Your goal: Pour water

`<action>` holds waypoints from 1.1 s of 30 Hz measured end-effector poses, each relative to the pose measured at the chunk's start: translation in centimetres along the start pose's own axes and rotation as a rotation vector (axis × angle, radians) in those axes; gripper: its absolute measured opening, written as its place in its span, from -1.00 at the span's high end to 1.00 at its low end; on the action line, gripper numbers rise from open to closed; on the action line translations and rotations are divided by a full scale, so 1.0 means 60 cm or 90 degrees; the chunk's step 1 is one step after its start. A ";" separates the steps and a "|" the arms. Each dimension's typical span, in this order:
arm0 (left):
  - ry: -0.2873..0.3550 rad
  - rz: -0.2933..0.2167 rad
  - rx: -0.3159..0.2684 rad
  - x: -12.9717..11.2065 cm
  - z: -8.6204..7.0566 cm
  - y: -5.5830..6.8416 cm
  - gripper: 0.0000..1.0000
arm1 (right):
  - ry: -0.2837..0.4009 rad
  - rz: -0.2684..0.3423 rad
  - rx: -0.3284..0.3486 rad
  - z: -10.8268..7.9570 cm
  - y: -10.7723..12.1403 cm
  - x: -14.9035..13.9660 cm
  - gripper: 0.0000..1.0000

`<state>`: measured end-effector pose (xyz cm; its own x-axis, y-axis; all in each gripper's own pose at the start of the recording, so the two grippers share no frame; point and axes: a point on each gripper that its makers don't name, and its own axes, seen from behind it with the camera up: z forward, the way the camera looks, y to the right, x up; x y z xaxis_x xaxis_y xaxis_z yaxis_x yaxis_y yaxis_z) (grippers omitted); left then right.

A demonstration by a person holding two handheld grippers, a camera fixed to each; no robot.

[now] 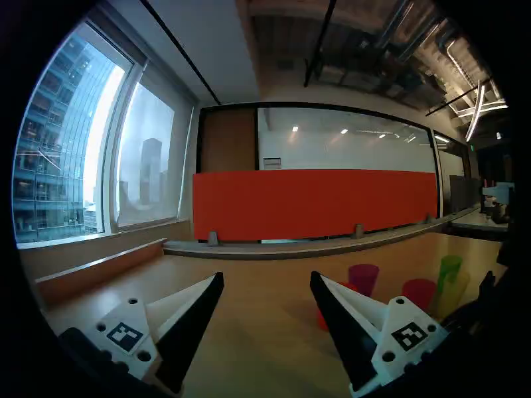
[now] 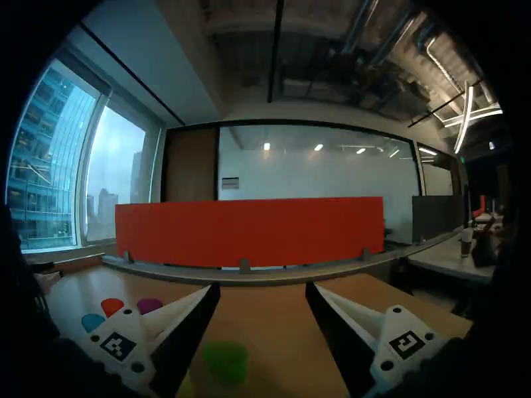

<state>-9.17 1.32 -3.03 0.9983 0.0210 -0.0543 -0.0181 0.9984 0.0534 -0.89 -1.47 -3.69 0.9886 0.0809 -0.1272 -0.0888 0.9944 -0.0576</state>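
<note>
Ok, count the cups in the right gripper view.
4: blue cup, red cup and purple cup at far left; green cup low centre. Others may hide behind the hand-held gripper.

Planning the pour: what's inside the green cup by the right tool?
The green cup stands upright on the table; its rim shows, but its wall hides whatever is inside.

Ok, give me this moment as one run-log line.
stage: pre-grasp | left gripper: open, empty | right gripper: open, empty | green cup: ahead, not gripped | pour: not started
</note>
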 end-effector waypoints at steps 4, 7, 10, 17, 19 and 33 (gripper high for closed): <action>-0.001 -0.007 -0.003 -0.011 -0.001 -0.003 -0.94 | -0.003 0.000 -0.006 0.001 0.000 -0.004 -0.99; 0.001 -0.012 -0.005 -0.018 -0.003 -0.005 -0.94 | -0.003 -0.001 -0.008 0.002 -0.001 -0.005 -0.99; 0.000 -0.014 -0.005 -0.025 -0.004 -0.007 -0.94 | -0.004 -0.002 -0.008 0.004 -0.003 -0.004 -0.99; -0.003 -0.014 -0.006 -0.035 -0.004 -0.005 -0.93 | -0.004 -0.003 -0.007 0.007 -0.008 -0.002 -0.99; -0.004 -0.014 -0.007 -0.038 -0.003 -0.004 -0.94 | -0.004 -0.003 -0.007 0.008 -0.008 -0.002 -0.99; -0.019 -0.014 -0.012 -0.052 0.000 -0.001 -0.94 | -0.006 -0.003 -0.011 0.011 -0.004 -0.001 -0.99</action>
<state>-12.28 1.20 -2.84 0.9997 -0.0021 -0.0249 0.0029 0.9994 0.0339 -0.86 -1.68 -3.04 0.9901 0.0773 -0.1174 -0.0865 0.9934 -0.0757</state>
